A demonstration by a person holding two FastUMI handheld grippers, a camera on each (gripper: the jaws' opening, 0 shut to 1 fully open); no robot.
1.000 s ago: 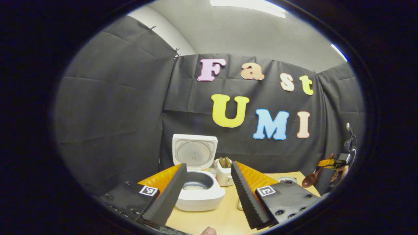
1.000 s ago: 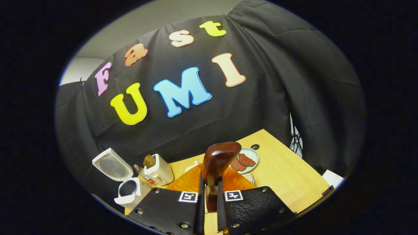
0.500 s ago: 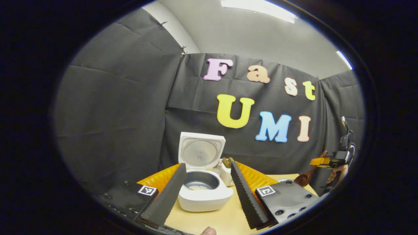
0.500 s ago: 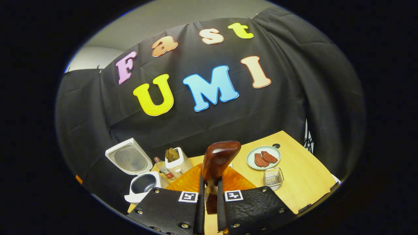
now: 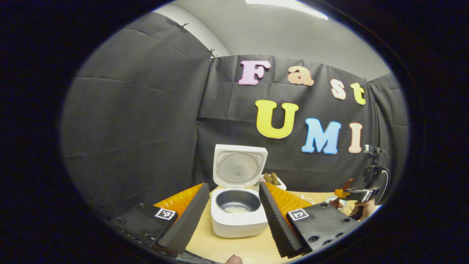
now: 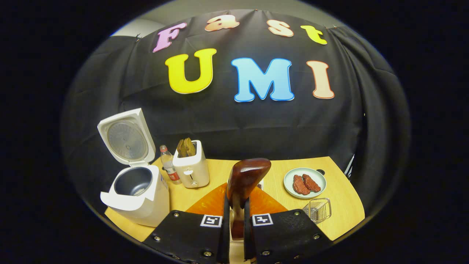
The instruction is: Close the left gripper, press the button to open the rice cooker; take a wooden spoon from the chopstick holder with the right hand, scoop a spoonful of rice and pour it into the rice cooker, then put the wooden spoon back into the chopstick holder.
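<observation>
The white rice cooker (image 5: 239, 220) stands with its lid (image 5: 240, 170) up, and a little white rice lies in its dark pot (image 5: 236, 209). My left gripper (image 5: 232, 187) is open, its two fingers framing the cooker from short of it. My right gripper (image 6: 234, 209) is shut on the handle of the dark wooden spoon (image 6: 247, 175), whose bowl points up and forward; what the bowl holds is hidden. The white chopstick holder (image 6: 191, 169) with wooden utensils stands right of the cooker (image 6: 136, 194). The right gripper (image 5: 353, 191) also appears far right in the left gripper view.
A small bottle (image 6: 167, 165) stands between the cooker and the holder. A plate with meat slices (image 6: 305, 182) and a clear basket (image 6: 318, 209) sit on the right of the wooden table (image 6: 344, 198). Black cloth walls close in behind and at the sides.
The right gripper view has levelled and swung, so the cooker and holder now sit nearer at left. In the left gripper view the cooker has drifted right between the fingers and the right gripper has dropped lower.
</observation>
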